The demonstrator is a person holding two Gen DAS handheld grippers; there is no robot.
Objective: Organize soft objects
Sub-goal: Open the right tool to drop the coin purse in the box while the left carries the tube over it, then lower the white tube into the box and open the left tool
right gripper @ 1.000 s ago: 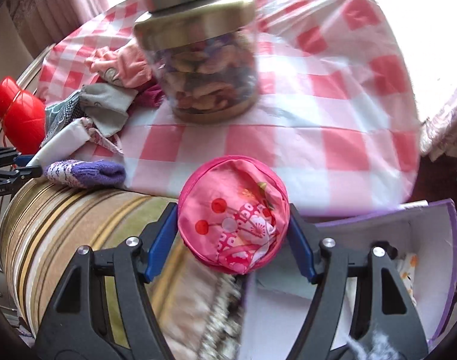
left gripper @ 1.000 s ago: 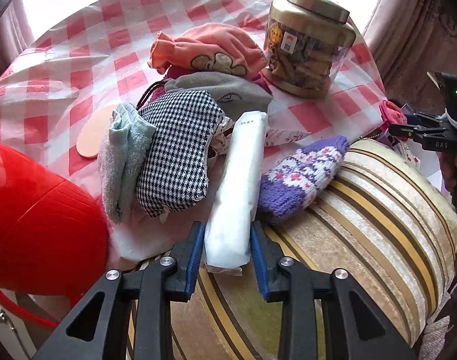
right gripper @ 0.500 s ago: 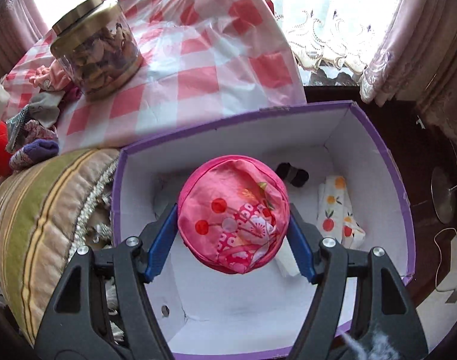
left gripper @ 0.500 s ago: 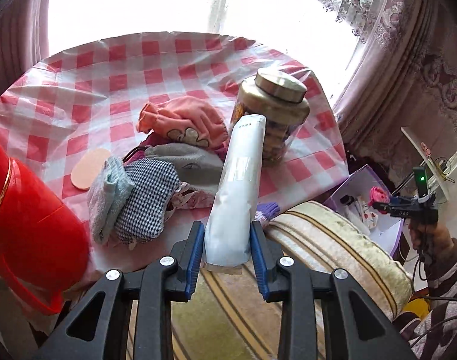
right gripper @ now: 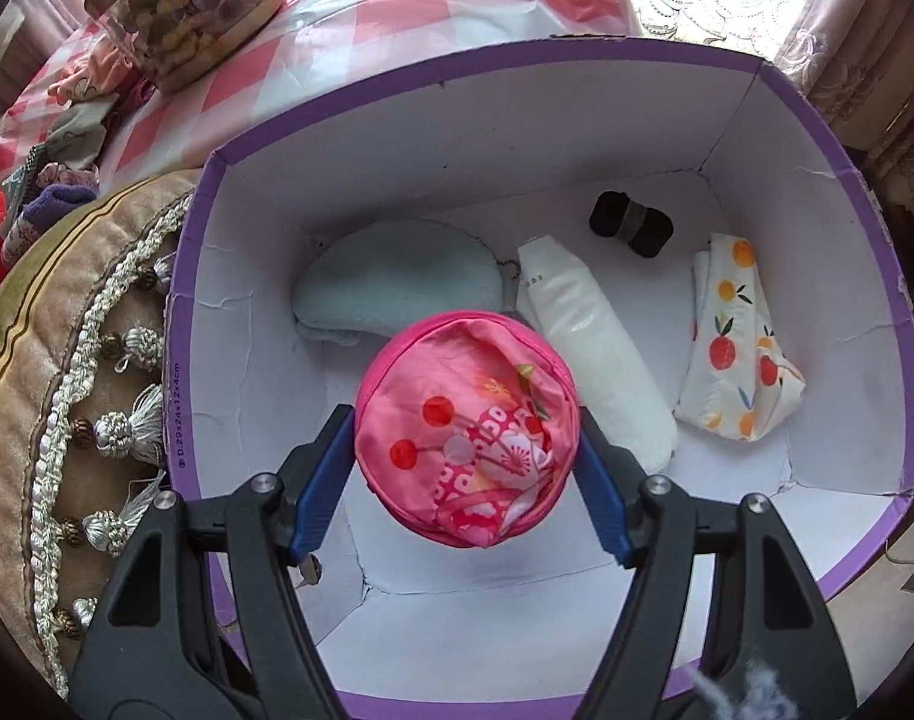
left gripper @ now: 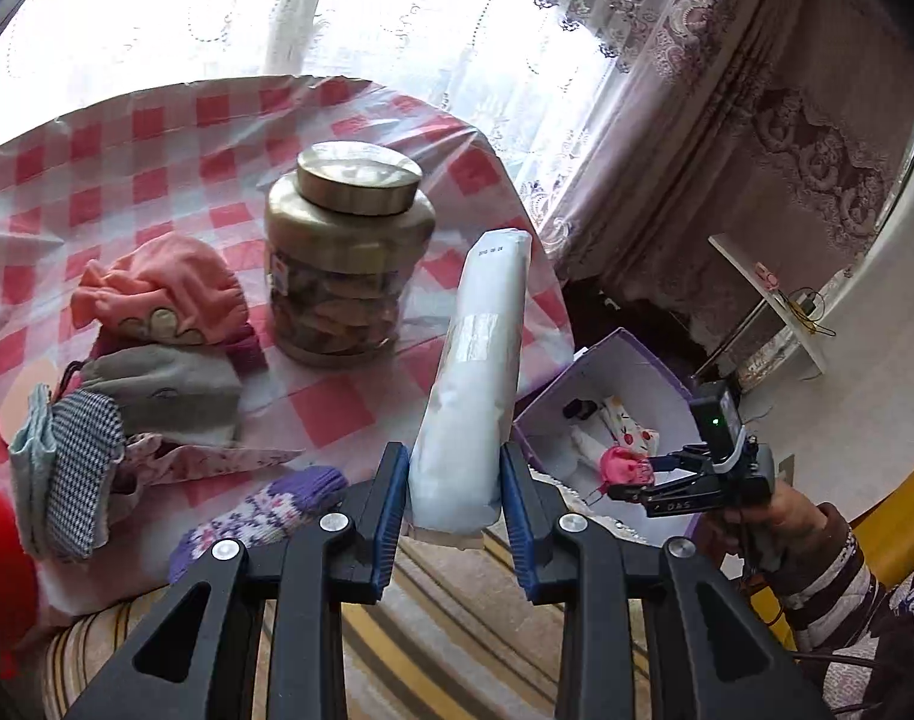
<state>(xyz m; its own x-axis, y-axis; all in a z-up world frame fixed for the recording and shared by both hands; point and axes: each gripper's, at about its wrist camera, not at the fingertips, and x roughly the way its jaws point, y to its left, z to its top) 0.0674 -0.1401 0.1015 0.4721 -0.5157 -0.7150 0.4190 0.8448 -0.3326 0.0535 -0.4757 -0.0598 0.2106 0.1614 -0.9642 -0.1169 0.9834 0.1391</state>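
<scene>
My left gripper is shut on a long white soft packet, held upright above the striped cushion. My right gripper is shut on a round pink flowered pouch and hangs over the open purple box. In the left wrist view the right gripper with the pouch shows over that box. Inside the box lie a pale blue soft pad, a white packet, a fruit-print cloth and a small black roll.
On the red-checked table sit a gold-lidded jar, a pink sock bundle, a grey cloth, a houndstooth cloth and a purple knitted sock. A red object is at the left edge. Curtains hang behind.
My left gripper lifted the white packet off the pile and swung right towards the box. My right gripper carried the pink pouch from over the cushion to above the box and lowered.
</scene>
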